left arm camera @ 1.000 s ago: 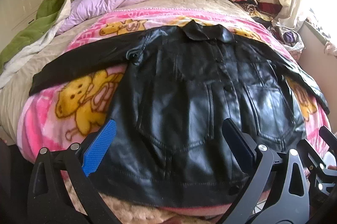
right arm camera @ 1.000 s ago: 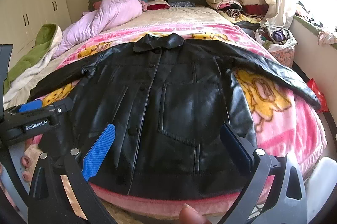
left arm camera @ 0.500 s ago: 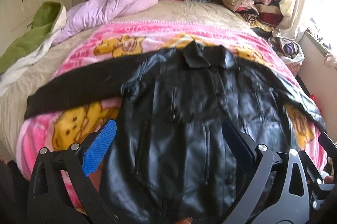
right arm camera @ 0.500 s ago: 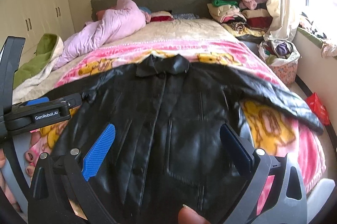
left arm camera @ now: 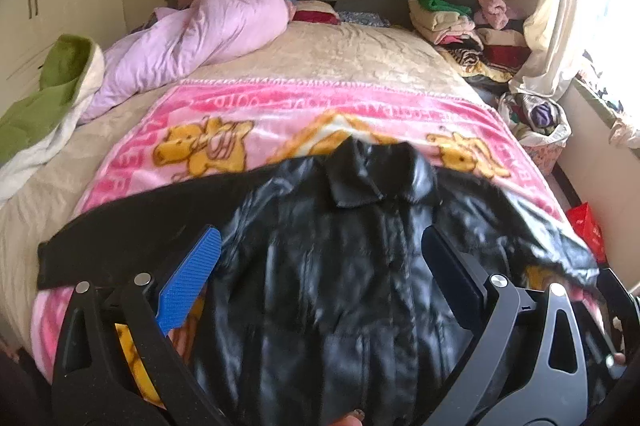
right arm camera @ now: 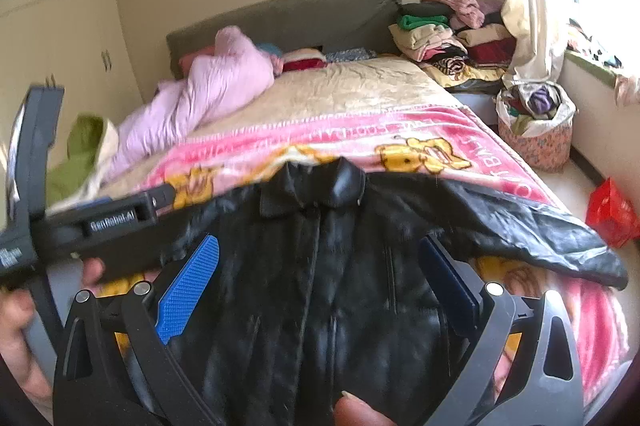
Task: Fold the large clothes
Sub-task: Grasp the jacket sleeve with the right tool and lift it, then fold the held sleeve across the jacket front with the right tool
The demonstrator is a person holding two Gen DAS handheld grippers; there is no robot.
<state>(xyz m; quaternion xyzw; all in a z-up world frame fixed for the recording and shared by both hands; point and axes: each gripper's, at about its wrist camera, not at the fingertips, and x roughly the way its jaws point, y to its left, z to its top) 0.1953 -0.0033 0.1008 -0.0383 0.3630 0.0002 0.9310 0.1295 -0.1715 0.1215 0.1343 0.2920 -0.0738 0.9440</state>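
Black jacket (left arm camera: 340, 266): spread flat, front up, sleeves out on the pink blanket (left arm camera: 256, 113) over the bed, ready for folding. Left gripper (left arm camera: 320, 282) and right gripper (right arm camera: 320, 278): fingers spread, holding nothing, above it.

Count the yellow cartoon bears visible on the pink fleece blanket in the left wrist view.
2 fully visible: one yellow cartoon bear left of the black leather jacket's collar, one right of it. Yellow patches beside the jacket suggest more, partly hidden, on the pink fleece blanket.
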